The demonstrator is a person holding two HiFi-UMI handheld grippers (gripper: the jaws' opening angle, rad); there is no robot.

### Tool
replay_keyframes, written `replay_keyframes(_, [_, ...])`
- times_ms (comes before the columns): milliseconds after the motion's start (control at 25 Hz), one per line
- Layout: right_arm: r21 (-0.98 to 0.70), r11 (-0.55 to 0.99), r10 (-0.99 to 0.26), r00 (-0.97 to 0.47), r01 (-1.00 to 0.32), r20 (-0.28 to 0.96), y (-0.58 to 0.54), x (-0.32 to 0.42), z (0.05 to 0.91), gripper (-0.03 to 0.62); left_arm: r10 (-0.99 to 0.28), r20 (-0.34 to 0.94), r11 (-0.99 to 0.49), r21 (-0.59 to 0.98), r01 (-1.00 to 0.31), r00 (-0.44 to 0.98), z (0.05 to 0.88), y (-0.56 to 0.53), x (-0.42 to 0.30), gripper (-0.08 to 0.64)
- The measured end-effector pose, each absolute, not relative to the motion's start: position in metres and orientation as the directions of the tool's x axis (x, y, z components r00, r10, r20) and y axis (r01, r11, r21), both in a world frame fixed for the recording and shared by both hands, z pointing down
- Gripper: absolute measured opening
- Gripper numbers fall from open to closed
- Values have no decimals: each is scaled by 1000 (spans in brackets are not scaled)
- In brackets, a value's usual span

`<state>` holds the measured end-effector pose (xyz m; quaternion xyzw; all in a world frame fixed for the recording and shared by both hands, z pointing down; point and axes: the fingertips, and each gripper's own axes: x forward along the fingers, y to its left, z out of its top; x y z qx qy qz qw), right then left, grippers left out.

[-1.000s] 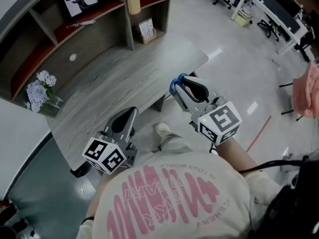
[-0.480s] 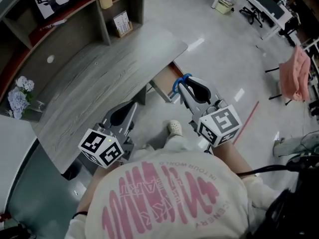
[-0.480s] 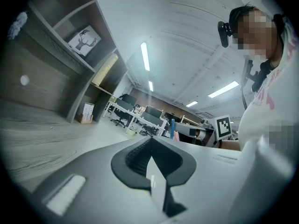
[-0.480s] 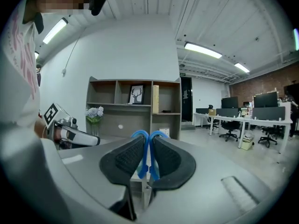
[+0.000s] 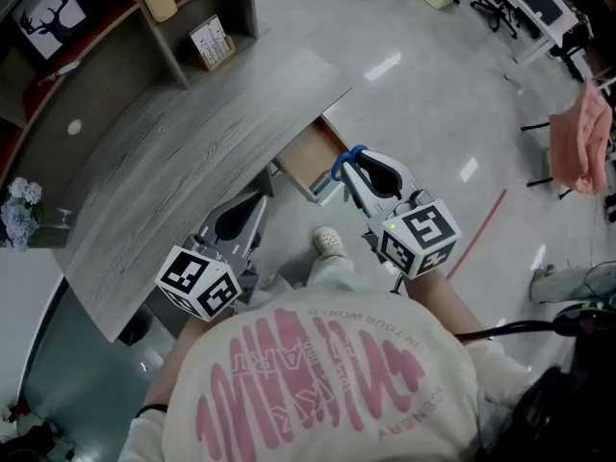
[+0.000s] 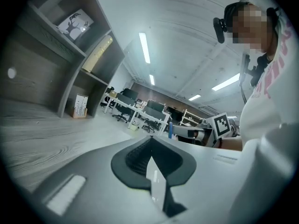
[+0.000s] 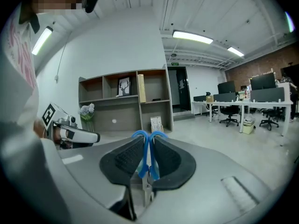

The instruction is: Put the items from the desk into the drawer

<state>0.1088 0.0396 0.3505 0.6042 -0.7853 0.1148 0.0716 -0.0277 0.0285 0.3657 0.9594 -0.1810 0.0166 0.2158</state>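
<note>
Desk [image 5: 192, 152] ahead: right tongs [image 5: 359, 166] clamp scissors [image 7: 140, 137] (blue).

Caller: Shelf unit [image 5: 166, 46] up top — deer picture [image 5: 40, 15] in one bay; pale flowers [image 5: 19, 205] at the far left edge.
Partner: Off right, a pink cloth [image 5: 580, 147] hanging; red floor stripe [image 5: 478, 233] nearby; office chairs [image 5: 500, 8] beyond — ceiling strip lights [image 7: 192, 37] glowing overhead.

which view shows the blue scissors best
Right gripper view: the scissors sit between the right gripper's jaws, both blue loops clear. Head view shows one small loop; left gripper view, a blue speck.
</note>
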Motion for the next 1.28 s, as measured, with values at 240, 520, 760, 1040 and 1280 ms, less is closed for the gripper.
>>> replay_keyframes(240, [-186, 297, -893, -342, -937, 294, 7, 145, 381, 75, -396, 172, -800, 419, -430, 902, 382, 7, 11, 20])
replay_keyframes(520, [-256, 375, -815, -448, -891, 368, -36, 166, 425, 75, -474, 246, -724, 438, -533, 845, 404, -23, 36, 20])
replay_keyframes(760, [-284, 441, -732, -524, -851, 435, -68, 175, 460, 75, -521, 270, -692, 421, -586, 810, 416, -50, 57, 20])
replay_keyframes(1040, [-328, 492, -640, -590, -807, 491, -85, 177, 496, 74, -595, 252, -651, 406, -641, 764, 432, -69, 68, 20])
replay_keyframes(1280, [-388, 510, -547, -638, -767, 542, -90, 173, 531, 75, -562, 331, -615, 446, -651, 758, 458, -61, 85, 20])
